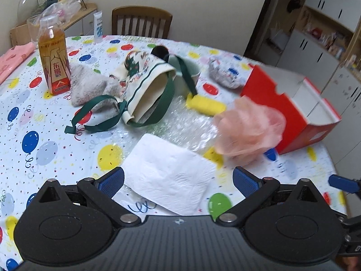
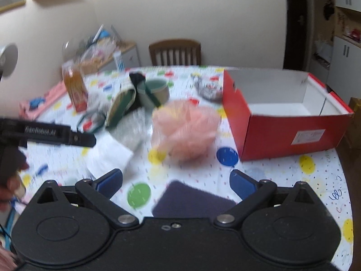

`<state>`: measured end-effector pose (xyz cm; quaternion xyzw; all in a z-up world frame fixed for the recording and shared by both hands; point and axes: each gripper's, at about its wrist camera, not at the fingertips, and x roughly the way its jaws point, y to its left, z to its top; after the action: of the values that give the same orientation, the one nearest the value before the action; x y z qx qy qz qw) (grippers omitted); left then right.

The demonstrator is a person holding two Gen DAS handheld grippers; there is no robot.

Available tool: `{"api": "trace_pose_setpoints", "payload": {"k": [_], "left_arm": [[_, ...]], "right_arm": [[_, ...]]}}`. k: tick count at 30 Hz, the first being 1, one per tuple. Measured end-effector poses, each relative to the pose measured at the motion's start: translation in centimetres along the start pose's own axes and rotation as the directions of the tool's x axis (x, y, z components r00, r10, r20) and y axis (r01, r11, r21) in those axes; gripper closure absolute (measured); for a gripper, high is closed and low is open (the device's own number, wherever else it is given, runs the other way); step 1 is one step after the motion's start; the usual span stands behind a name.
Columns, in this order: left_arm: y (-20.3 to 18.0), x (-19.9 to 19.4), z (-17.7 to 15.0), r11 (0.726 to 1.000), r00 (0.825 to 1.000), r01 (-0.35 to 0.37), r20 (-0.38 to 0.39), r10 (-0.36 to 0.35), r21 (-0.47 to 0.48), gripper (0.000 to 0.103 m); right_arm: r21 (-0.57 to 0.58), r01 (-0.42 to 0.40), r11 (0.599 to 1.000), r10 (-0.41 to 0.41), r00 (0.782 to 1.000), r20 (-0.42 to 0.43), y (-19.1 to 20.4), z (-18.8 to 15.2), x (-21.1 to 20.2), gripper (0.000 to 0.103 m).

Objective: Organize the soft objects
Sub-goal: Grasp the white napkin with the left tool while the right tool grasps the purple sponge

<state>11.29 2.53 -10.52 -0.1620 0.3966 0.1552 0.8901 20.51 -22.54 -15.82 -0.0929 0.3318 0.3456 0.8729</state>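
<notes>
A: Both tools are empty right now. Our left gripper (image 1: 178,179) has its jaws spread wide over the white napkin (image 1: 168,176), and our right gripper (image 2: 176,181) is spread just as wide, with a dark purple pad (image 2: 191,199) lying under it at the near edge of the table (image 2: 293,174).

B: So what do we go for? The pink mesh pouf (image 2: 186,128) sits on the cloth just left of the red box (image 2: 291,133), close to it; whether it touches the box we cannot tell from the blur.

A: We judge the pouf to be very light and springy. It should squash between the pads, so we ought to bite deep into the ruffles near its middle, not nip a loose outer fold that could pull free.

B: And the napkin?

A: Thin and limp. It lies flat, partly on the crinkled clear wrap (image 1: 189,122), so we would pinch a raised corner or edge; a flat press would only slide it.

B: The grey fuzzy cloth (image 1: 89,85) by the drink bottle (image 1: 54,56) and the floral pouch (image 1: 146,76) with green straps look soft too.

A: Yes, and the box stands open and looks empty, probably where they all go. The straps could snag when lifted.
</notes>
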Motion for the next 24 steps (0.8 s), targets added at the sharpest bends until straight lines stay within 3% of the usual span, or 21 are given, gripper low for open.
{"api": "trace_pose_setpoints", "payload": {"k": [8,17,23,24], "left_arm": [[-1.0,4.1,-0.7,0.997,0.998,-0.054,-0.032,0.056,0.048,0.001],[-0.5,6.9,-1.2,0.994,0.992,-0.111,-0.06,0.111,-0.002,0.001],[-0.2,7.5,-1.3,0.992,0.99,-0.125,-0.069,0.122,-0.027,0.016],[0.0,7.5,-1.4,0.991,0.99,-0.127,-0.073,0.124,-0.038,0.024]], "right_arm": [[-0.149,-0.061,0.987,0.042,0.991,-0.128,-1.6,-1.3,3.6,0.002],[-0.373,-0.236,0.897,0.137,0.952,-0.273,-1.7,-1.9,7.4,0.002],[-0.391,-0.273,0.879,0.149,0.937,-0.317,-1.9,-2.2,8.6,0.003],[-0.395,-0.274,0.877,0.148,0.936,-0.32,-2.0,-2.3,8.7,0.003]]}}
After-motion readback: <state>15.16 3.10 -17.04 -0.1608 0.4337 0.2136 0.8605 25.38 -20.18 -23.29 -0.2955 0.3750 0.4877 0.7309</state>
